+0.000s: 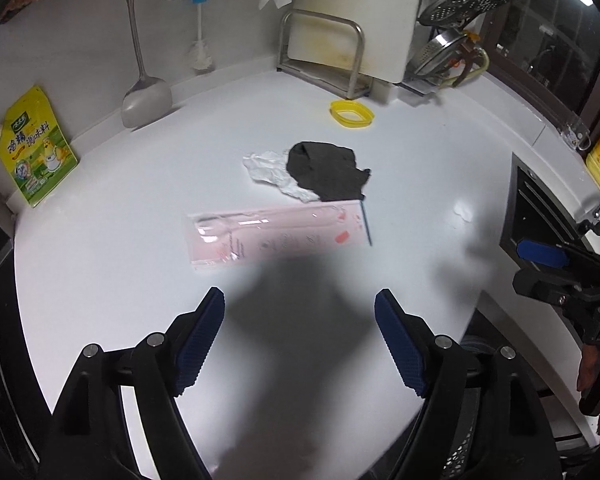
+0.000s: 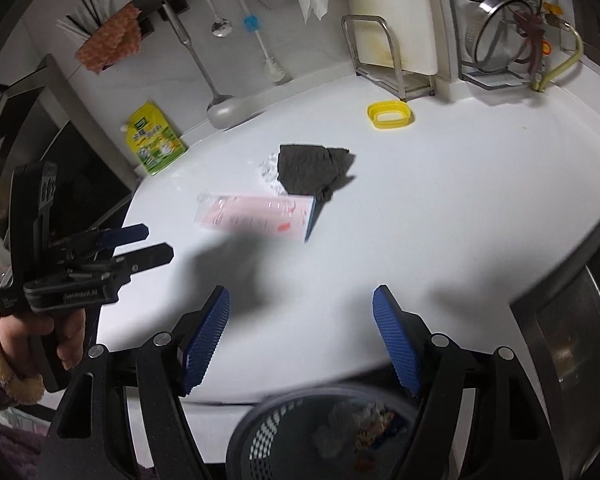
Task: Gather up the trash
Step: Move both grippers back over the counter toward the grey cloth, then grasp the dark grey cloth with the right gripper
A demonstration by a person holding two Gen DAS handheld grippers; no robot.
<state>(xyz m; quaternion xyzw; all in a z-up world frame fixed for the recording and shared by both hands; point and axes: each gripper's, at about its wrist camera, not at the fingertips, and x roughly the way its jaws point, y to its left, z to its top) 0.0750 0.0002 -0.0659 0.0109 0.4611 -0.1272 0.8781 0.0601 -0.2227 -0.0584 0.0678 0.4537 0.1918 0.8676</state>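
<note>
- White countertop (image 1: 420, 152) fills mid-frame, with the mesh bin (image 2: 284, 436) at the bottom edge below it.
- Pink wrapper (image 1: 276, 234) lies centre, its long axis left-right, ahead of both grippers.
- Left gripper (image 1: 300, 312) seems nearer; jaws spread, empty.
- Right gripper (image 2: 302, 312) likewise released.

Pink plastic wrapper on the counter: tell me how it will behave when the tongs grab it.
The pink plastic wrapper lies flat and thin on the white counter, so it is probably light and floppy. Its glossy film may slip between pads. With so little edge raised, it will likely slide when pushed rather than lift.
</note>
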